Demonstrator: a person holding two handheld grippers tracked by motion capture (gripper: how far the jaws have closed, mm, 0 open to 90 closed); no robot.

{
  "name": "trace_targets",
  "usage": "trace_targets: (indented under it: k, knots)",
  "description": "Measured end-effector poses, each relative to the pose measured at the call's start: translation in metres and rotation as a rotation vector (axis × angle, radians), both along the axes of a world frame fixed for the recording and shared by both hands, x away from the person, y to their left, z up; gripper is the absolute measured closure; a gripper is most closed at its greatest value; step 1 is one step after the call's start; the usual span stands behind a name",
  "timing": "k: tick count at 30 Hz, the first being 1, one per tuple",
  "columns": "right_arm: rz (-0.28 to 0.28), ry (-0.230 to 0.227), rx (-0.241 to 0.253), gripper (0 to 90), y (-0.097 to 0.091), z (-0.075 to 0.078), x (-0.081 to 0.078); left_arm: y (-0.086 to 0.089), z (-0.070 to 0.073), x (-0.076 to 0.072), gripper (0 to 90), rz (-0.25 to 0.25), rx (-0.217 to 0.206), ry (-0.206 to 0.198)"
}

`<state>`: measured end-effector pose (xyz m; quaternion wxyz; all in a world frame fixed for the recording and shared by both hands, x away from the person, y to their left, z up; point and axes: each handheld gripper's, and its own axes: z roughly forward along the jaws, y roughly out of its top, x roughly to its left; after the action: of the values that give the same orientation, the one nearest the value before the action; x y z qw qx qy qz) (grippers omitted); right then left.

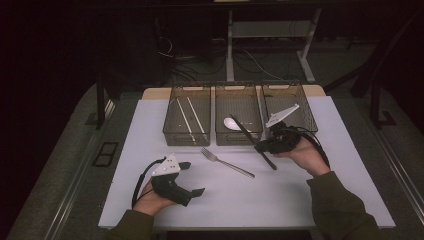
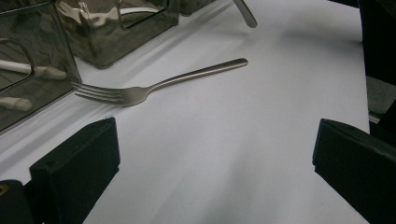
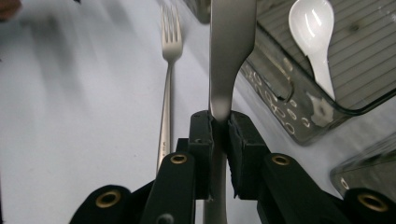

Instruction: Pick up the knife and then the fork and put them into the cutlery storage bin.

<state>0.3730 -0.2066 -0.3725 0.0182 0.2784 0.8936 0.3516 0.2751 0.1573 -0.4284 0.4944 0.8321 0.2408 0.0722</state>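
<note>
Clearly the right gripper (image 3: 219,123) has its jaws clamped on a stiff, slick metal knife (image 3: 231,51) mid-handle, at the frame's centre; left gripper (image 1: 192,177) jaws gape empty.

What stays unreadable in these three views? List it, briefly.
- Knife tip: cut off by the top edge of the right gripper view; dark and thin in the high view.
- Third bin's contents: hidden behind the right tongs in the high view.
- Chopsticks: blurred behind the bin wall in the left gripper view.

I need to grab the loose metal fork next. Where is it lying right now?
In the high view the silver metal fork lies flat on the white table, centre, before the middle smoky plastic bin, between the left gripper and right gripper.
</note>
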Motion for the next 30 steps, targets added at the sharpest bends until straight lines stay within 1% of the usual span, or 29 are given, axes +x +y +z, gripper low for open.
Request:
trace_targets:
  k: [5, 8, 12, 13, 15, 16, 17, 21, 27, 29, 30]
  knots:
    - [-0.017, -0.028, 0.044, 80.1, -0.009, 0.01, 0.0, 0.0, 0.0, 0.0, 0.0, 0.003, -0.005, 0.001]
    - [-0.03, -0.052, 0.084, 80.1, -0.017, 0.019, -0.001, 0.0, 0.0, 0.0, 0.0, 0.001, -0.001, -0.004]
    - [-0.072, -0.101, 0.127, 80.2, -0.027, 0.032, -0.003, 0.0, 0.0, 0.0, 0.0, 0.001, 0.002, -0.001]
    - [-0.083, -0.11, 0.143, 80.1, -0.03, 0.035, -0.003, 0.0, 0.0, 0.0, 0.0, 0.001, 0.001, 0.0]
    - [-0.095, -0.123, 0.158, 80.1, -0.035, 0.039, -0.003, 0.0, 0.0, 0.0, 0.0, 0.002, 0.002, 0.0]
    - [-0.105, -0.139, 0.161, 80.1, -0.037, 0.04, -0.002, 0.0, 0.0, 0.0, 0.0, 0.003, 0.001, 0.0]
    - [-0.116, -0.139, 0.165, 80.1, -0.04, 0.042, -0.002, 0.0, 0.0, 0.0, 0.0, 0.005, 0.0, 0.002]
    - [-0.169, -0.176, 0.171, 80.1, -0.05, 0.045, 0.001, 0.0, 0.0, 0.0, 0.0, 0.007, 0.001, 0.001]
    - [-0.224, -0.213, 0.18, 80.1, -0.068, 0.051, 0.009, 0.0, 0.0, 0.001, 0.0, 0.011, -0.002, 0.003]
    - [-0.243, -0.225, 0.174, 80.1, -0.073, 0.054, 0.011, 0.0, -0.001, 0.001, 0.0, 0.014, -0.002, 0.005]
    - [-0.255, -0.238, 0.168, 80.1, -0.076, 0.056, 0.012, 0.0, -0.001, 0.001, 0.0, 0.015, -0.001, 0.006]
